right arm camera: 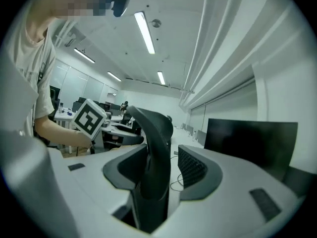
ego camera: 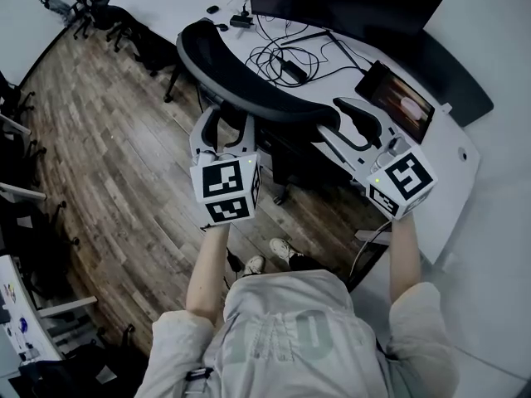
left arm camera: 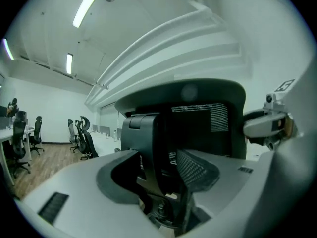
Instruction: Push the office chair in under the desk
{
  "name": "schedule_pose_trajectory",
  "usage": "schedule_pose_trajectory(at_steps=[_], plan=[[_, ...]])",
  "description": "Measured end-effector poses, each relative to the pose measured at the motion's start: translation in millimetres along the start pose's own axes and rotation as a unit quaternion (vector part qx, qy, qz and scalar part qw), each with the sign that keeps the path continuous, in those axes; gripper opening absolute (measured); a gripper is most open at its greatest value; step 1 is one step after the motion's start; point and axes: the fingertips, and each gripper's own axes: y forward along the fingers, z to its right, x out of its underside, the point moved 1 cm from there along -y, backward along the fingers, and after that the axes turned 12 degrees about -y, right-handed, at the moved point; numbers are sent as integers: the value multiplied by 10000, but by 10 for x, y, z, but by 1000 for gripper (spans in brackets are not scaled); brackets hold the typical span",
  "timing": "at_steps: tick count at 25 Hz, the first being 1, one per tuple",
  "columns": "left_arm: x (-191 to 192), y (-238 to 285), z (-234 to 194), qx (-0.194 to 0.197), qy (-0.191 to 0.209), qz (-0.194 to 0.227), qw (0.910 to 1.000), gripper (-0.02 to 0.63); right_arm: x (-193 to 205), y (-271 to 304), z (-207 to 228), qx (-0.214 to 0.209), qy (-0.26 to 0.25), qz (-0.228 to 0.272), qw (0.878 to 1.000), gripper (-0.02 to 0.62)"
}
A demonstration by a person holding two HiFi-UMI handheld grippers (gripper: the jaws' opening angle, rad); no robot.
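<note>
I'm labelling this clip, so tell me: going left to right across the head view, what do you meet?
spare office chairs → left gripper → right gripper → desk's right end

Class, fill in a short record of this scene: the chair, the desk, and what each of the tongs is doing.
Office chair: black, backrest close against the desk edge
Desk: white, carries monitor and cables
Left tongs: open, astride the chair's back support
Right tongs: open, astride the armrest
</note>
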Motion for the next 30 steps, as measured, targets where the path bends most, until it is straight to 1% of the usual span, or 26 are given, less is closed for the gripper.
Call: schedule_pose_trajectory(at_steps=[4,7,11,13,15,17,19,20,21,24,27,30], plan=[[-72,-256,-22,-62,200,203,9996,216,-345,-241,11,589,-17,316,9978,184],[-196,-528,-42,-52,244,422,9988,216,-596,-420,-64,1091,50,588,9923,184],[-457,-842,-47,-15,477,881,9950,212,-873,-517,-256,1533,328,1066,9819,183],[-598,-991,-34,5,518,1174,9917,199,-1009,-490,-395,1669,451,1322,9760,181],[-707,-1135,-44,-37,490,1410,9888,180,-1131,-411,-556,1705,522,1529,9720,164],[-752,-1280,-88,-169,457,1524,9871,122,-1203,-306,-726,1697,558,1626,9704,130],[-733,-1414,-147,-334,412,1543,9866,48,-1202,-200,-879,1688,640,1591,9706,94],[-704,-1465,-180,-413,414,1523,9866,30,-1174,-142,-951,1654,729,1535,9715,70],[-665,-1505,-213,-486,429,1484,9868,20,-1131,-79,-1026,1588,843,1462,9728,61],[-492,-1564,-301,-592,398,1284,9891,17,-958,95,-1258,1343,1114,1173,9776,35],[-342,-1578,-354,-619,308,1091,9916,17,-825,219,-1468,1120,1109,901,9834,21],[-296,-1590,-379,-662,260,1029,9921,17,-768,298,-1584,943,1067,769,9868,20]])
